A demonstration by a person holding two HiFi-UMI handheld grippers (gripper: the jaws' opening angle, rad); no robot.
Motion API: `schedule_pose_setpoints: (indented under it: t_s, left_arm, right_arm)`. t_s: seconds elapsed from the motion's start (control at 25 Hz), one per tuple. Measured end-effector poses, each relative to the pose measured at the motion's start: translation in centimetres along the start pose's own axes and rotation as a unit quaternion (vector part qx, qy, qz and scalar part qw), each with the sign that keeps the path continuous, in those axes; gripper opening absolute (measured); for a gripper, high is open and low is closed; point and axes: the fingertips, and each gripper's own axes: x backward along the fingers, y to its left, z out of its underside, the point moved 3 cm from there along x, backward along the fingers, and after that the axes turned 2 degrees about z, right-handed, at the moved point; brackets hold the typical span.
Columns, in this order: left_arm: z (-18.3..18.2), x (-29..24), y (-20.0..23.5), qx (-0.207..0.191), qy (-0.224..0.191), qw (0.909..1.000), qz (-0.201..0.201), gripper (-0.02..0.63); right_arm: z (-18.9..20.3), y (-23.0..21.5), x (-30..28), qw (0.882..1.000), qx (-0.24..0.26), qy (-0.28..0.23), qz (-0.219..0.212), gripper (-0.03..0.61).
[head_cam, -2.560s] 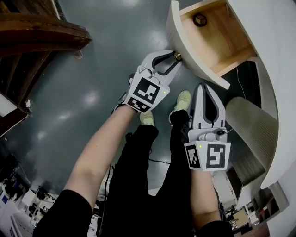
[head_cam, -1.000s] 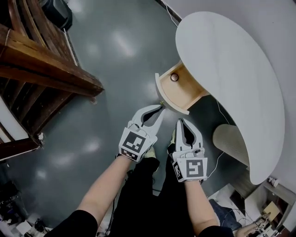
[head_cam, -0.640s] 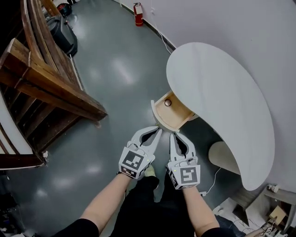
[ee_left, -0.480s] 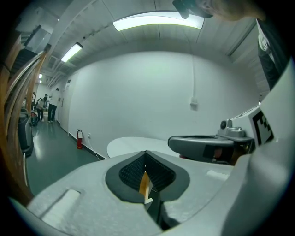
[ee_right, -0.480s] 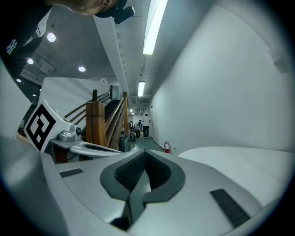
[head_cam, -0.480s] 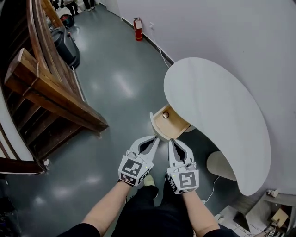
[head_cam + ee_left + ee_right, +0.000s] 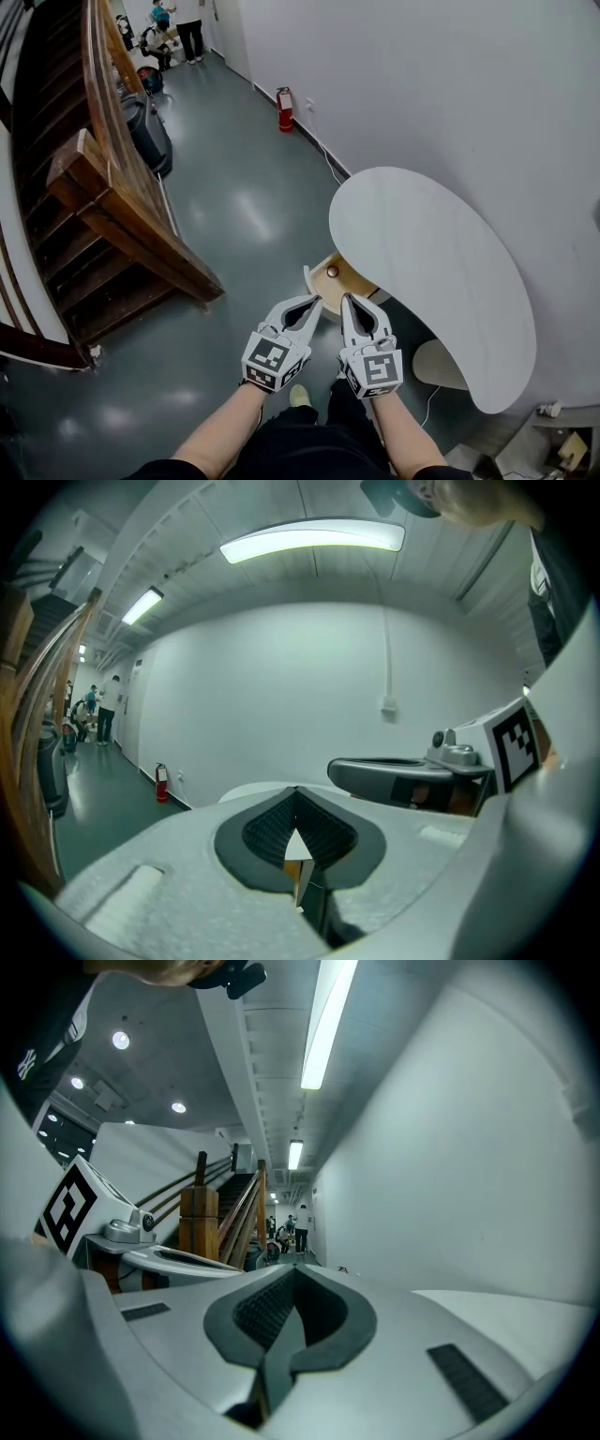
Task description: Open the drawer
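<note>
A wooden drawer (image 7: 339, 280) stands pulled out from under the white rounded table top (image 7: 427, 272), with a small dark round object (image 7: 332, 272) inside it. Both grippers hang side by side in the air on the near side of the drawer, well above it and touching nothing. My left gripper (image 7: 316, 302) is shut and empty, and its jaws meet at the tip (image 7: 296, 793) in the left gripper view. Just to its right, my right gripper (image 7: 346, 298) is shut and empty too, with its jaws closed in the right gripper view (image 7: 294, 1267).
A wooden staircase (image 7: 112, 216) runs along the left. A black bag (image 7: 150, 131) sits at its foot. A red fire extinguisher (image 7: 284, 111) stands by the white wall. People (image 7: 183, 23) stand far down the corridor. Grey floor (image 7: 234, 216) lies between stairs and table.
Both grippers have risen away from the open drawer, which now looks smaller and farther below. The left jaws have closed. The view has lifted to show the corridor and wall.
</note>
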Motion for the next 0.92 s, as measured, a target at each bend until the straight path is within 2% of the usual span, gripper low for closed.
schedule_pose_setpoints:
  t_s: [0.28, 0.92]
  left_arm:
    - [-2.2, 0.6, -0.8, -0.007, -0.016, 0.9998, 0.001, 0.009]
    - [-2.7, 1.9, -0.8, -0.003, -0.025, 0.9996, -0.012, 0.009]
  right_arm:
    - [-2.0, 0.4, 0.7, 1.0, 0.009, -0.013, -0.008, 0.014]
    - [-3.3, 1.5, 1.4, 1.0, 0.017, -0.022, -0.01, 0.014]
